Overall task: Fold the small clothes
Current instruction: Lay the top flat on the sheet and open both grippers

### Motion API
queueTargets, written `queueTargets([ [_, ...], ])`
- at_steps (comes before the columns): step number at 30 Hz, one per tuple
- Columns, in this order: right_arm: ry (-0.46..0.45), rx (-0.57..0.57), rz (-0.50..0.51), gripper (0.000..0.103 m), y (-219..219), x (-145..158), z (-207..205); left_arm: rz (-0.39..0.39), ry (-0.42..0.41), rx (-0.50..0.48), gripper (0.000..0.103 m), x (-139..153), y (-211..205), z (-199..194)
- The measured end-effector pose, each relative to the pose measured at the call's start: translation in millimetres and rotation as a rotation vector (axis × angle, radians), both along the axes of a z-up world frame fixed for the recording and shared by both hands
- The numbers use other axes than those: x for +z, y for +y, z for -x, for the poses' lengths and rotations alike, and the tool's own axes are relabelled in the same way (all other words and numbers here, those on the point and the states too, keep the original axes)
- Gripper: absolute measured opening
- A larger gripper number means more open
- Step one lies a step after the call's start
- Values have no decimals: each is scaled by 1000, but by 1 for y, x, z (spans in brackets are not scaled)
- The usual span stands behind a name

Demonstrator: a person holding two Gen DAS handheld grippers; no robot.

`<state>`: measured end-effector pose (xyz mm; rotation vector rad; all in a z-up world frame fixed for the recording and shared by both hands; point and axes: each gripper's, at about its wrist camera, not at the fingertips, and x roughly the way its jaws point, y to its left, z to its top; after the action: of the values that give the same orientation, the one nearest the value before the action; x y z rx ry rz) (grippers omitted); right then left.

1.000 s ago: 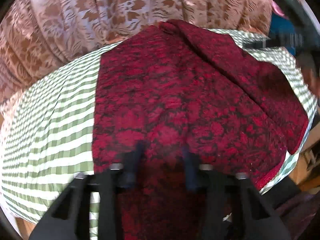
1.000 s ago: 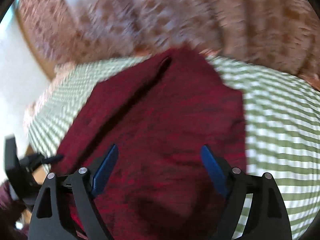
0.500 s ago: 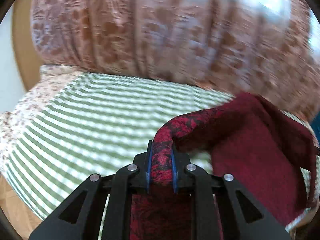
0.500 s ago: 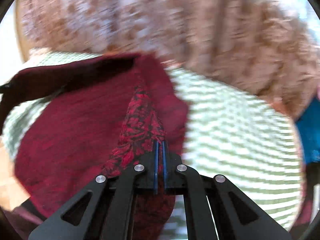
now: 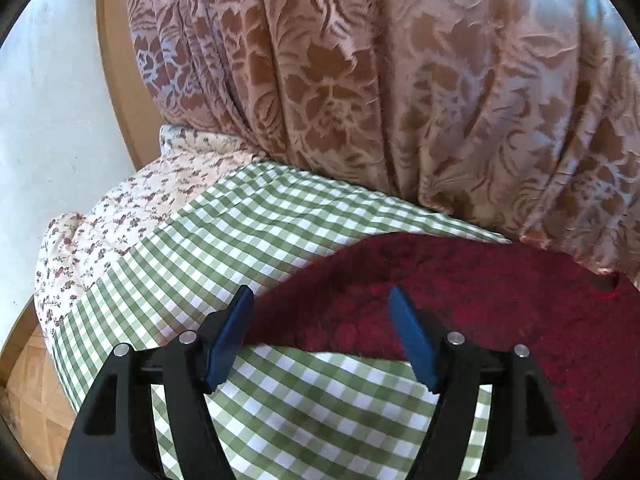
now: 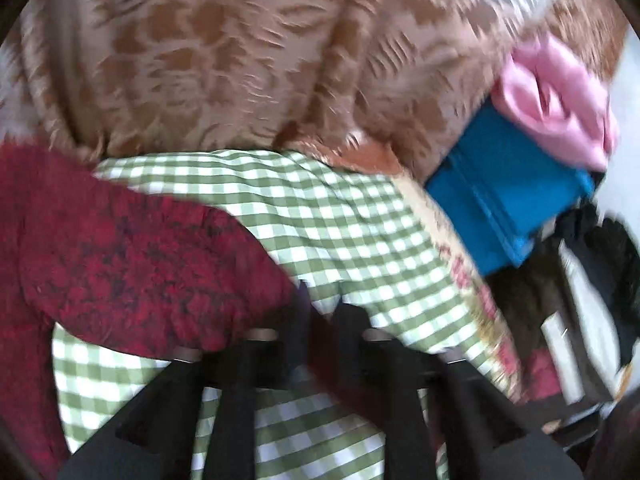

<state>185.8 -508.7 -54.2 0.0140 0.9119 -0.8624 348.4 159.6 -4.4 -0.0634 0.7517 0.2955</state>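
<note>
Your left gripper (image 5: 322,334) has just been opening and stands released, nothing between its pads, with the red garment (image 5: 480,300) lying on the checked cloth (image 5: 240,240) from about 12 to 4 o'clock of it. Your right gripper (image 6: 320,308) has also just been opening, but blur hides whether the cloth at its fingers is free, so pull back slowly toward 6 o'clock and let the fold settle flat.

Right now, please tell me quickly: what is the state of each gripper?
Left gripper: jaws just opened, holding nothing; red cloth lies beyond.
Right gripper: jaws have been opening; too blurred to tell.

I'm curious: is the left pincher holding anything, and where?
Nothing. The left gripper has just been opening; the red cloth lies loose between its jaws, unpinched.
</note>
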Motion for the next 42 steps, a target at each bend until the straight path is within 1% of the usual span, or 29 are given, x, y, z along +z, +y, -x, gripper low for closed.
queueTargets([
  [1, -34, -11, -3, 67, 2, 3, 7, 6, -6, -15, 70, 1, -2, 8],
  [2, -82, -6, 11, 68, 11, 8, 14, 38, -5, -55, 70, -1, -5, 19],
  [4, -116, 47, -17, 68, 28, 12, 28, 116, 19, -158, 70, -9, -15, 42],
  [6, -142, 157, -143, 68, 55, 7, 44, 188, 57, -253, 70, -21, -27, 64],
  [8, -153, 242, -274, 68, 84, -4, 61, 292, 114, -355, 70, -40, -41, 91],
  [10, -145, 311, -399, 68, 111, -18, 76, 431, 184, -456, 70, -61, -54, 121],
  [11, -139, 342, -472, 68, 128, -28, 87, 468, 214, -484, 70, -69, -62, 135],
  [14, -128, 406, -650, 68, 164, -49, 110, 515, 287, -563, 70, -92, -82, 173],
  [15, -123, 420, -686, 68, 174, -55, 116, 536, 300, -579, 70, -97, -84, 180],
  [16, -113, 437, -719, 66, 187, -60, 123, 574, 315, -602, 68, -102, -89, 190],
  [17, -77, 461, -739, 61, 196, -63, 127, 585, 318, -615, 68, -103, -93, 199],
  [18, -67, 471, -749, 57, 204, -66, 130, 586, 320, -628, 65, -104, -97, 205],
  [19, -49, 486, -763, 49, 218, -70, 137, 573, 323, -641, 55, -107, -104, 212],
  [20, -36, 498, -769, 40, 225, -73, 139, 548, 328, -644, 48, -110, -108, 214],
  [21, -19, 508, -757, 36, 236, -76, 140, 519, 330, -650, 31, -112, -112, 216],
  [22, -11, 512, -745, 29, 238, -78, 139, 497, 324, -659, 21, -113, -115, 217],
  [23, -2, 520, -725, 24, 245, -78, 138, 497, 320, -660, 19, -111, -114, 217],
  [24, 0, 530, -711, 22, 247, -75, 137, 496, 310, -659, 17, -106, -113, 217],
  [25, -2, 544, -694, 20, 252, -70, 137, 473, 286, -659, 15, -96, -109, 220],
  [28, -41, 626, -640, 18, 264, -40, 147, 422, 252, -665, 15, -75, -90, 222],
  [30, -18, 674, -614, 18, 272, -30, 160, 397, 264, -651, 15, -75, -82, 227],
  [33, 73, 655, -629, 18, 273, -56, 170, 365, 340, -615, 16, -102, -82, 231],
  [35, 110, 622, -649, 18, 275, -80, 172, 388, 351, -590, 21, -110, -85, 233],
  [36, 96, 617, -650, 20, 274, -82, 175, 401, 346, -572, 29, -107, -83, 234],
  [37, 83, 612, -662, 25, 271, -81, 175, 409, 339, -568, 36, -103, -82, 234],
  [38, 71, 607, -689, 39, 266, -76, 175, 412, 312, -557, 40, -96, -78, 235],
  [39, 64, 605, -700, 47, 261, -71, 175, 405, 285, -548, 45, -90, -75, 236],
  [40, 57, 602, -697, 57, 255, -67, 173, 392, 249, -542, 46, -80, -72, 234],
  [42, 7, 583, -672, 61, 243, -52, 170, 384, 201, -538, 48, -70, -73, 228],
])
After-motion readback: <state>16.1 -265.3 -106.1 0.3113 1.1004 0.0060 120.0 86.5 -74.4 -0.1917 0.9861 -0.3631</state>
